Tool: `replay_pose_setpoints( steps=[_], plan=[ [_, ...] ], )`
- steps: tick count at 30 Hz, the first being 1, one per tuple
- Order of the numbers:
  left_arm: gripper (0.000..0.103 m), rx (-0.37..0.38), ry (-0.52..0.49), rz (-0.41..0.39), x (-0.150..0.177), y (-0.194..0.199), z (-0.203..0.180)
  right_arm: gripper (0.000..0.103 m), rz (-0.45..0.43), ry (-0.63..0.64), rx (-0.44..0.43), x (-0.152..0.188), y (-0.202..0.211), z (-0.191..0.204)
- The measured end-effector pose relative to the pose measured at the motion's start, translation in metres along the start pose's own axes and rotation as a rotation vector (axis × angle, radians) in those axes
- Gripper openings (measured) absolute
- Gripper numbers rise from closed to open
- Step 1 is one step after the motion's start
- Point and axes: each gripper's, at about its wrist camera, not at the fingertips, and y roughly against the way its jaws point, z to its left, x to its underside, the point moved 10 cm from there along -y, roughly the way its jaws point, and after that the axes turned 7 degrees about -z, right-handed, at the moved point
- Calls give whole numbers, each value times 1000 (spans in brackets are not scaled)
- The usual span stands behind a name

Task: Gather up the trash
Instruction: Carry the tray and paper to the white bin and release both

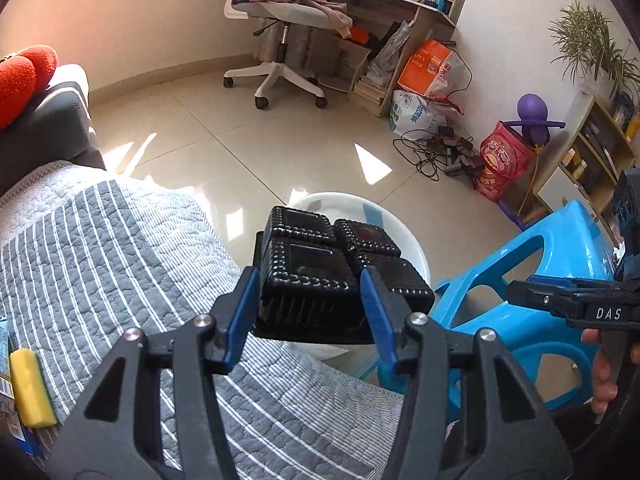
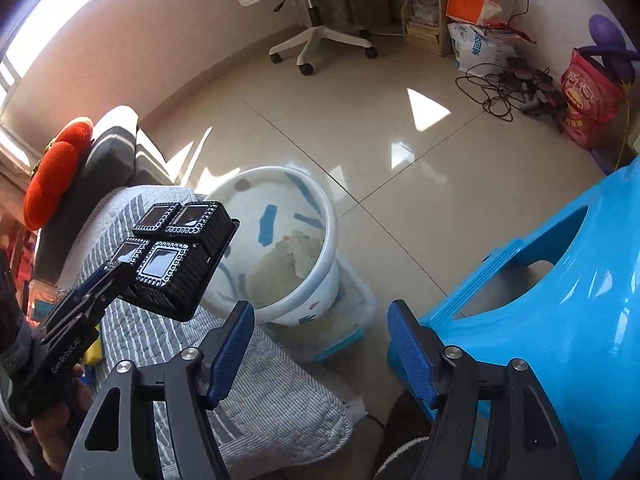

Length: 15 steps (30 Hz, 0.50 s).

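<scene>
Left gripper (image 1: 310,308) around black tray (image 1: 320,268), perhaps loosely

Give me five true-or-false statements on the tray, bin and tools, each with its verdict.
1. The left tool has the black four-compartment plastic tray between its fingers. True.
2. The right tool holds a yellow sponge. False: nothing is between its fingers.
3. The white plastic bin with blue marks stands on the floor beside the striped grey quilt. True.
4. The bin is empty. False: crumpled stuff lies inside.
5. The blue plastic stool is red. False: it is blue.
</scene>
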Motion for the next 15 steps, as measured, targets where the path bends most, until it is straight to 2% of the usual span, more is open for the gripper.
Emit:
replay_pose_setpoints(
  steps=[1, 3, 7, 15],
  plan=[
    [76, -7, 3, 3, 0, 0, 1, 71, -1, -3, 2, 0, 1, -2],
    [91, -32, 15, -23, -2, 7, 7, 72, -5, -10, 3, 0, 3, -3],
    [100, -95, 27, -4, 1, 17, 23, 74, -16, 3, -8, -3, 7, 5],
    [102, -252, 52, 24, 19, 57, 74, 77, -10, 77, -21, 1, 9, 38]
  ],
)
